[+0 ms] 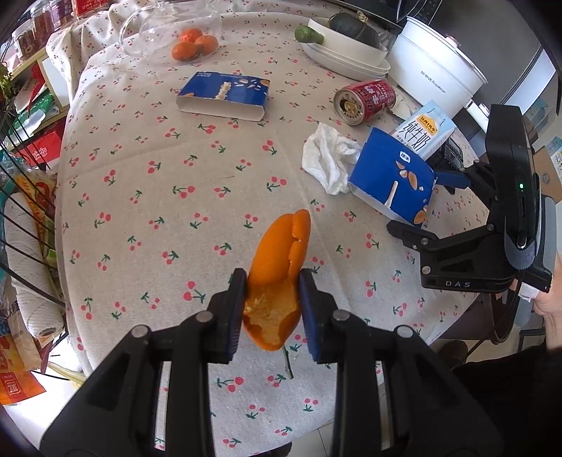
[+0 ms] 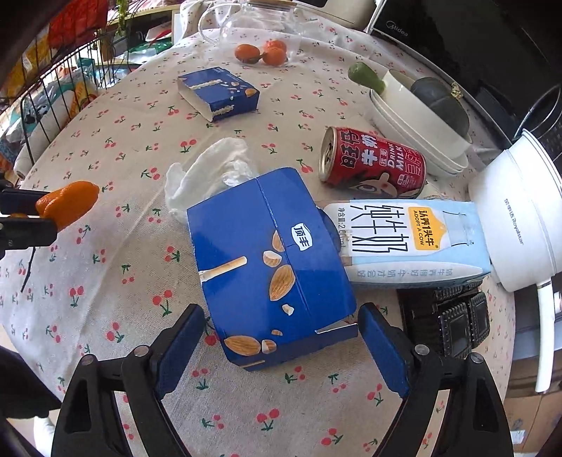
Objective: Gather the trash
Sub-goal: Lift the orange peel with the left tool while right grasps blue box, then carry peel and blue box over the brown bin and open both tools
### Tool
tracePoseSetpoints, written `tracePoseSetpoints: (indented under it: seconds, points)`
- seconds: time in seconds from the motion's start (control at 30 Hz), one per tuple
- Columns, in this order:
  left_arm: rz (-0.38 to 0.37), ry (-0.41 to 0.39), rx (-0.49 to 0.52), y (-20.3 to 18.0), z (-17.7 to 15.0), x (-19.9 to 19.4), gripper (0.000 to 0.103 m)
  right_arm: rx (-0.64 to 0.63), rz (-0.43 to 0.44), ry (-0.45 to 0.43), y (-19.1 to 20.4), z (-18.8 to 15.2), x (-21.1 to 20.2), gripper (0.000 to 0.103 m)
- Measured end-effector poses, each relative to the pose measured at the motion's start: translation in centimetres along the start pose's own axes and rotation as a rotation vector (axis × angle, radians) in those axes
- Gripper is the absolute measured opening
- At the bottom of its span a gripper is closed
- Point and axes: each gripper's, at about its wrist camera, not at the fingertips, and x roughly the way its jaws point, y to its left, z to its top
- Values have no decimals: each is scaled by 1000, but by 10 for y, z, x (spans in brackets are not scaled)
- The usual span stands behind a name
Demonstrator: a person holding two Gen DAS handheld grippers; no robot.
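My left gripper (image 1: pixel 272 281) is shut on a piece of orange peel (image 1: pixel 281 253), held just above the cherry-print tablecloth (image 1: pixel 158 218). My right gripper (image 2: pixel 281 327) stands open, its pads on either side of the near end of a blue snack box (image 2: pixel 274 267) and a small gap showing at each side. The box lies flat, with a crumpled white tissue (image 2: pixel 210 165) behind it and a light-blue milk carton (image 2: pixel 404 239) against its right. A red drink can (image 2: pixel 372 161) lies on its side further back, and a second blue box (image 2: pixel 217 93) sits far left.
Three tangerines (image 2: pixel 263 52) and a glass pitcher (image 2: pixel 253 17) stand at the back. Stacked white dishes (image 2: pixel 414 133) and a white cooking pot (image 2: pixel 516 211) crowd the right edge. A wire rack (image 2: pixel 52 88) of goods stands off the table's left.
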Motion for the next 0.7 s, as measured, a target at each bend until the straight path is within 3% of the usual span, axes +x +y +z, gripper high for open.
tracePoseSetpoints:
  seconds: [0.13,0.5,0.7]
  points:
    - [-3,0,-2,0,0,0,32,2,21,0,1,-2,-1,73]
    - [-45,-16,-11,-13,0,-6,32,85,93,-9,-9,-32,-51,71]
    - [-63,-24,12,-30,0,-9,32,130,90,-15,-21,-53,-71,70]
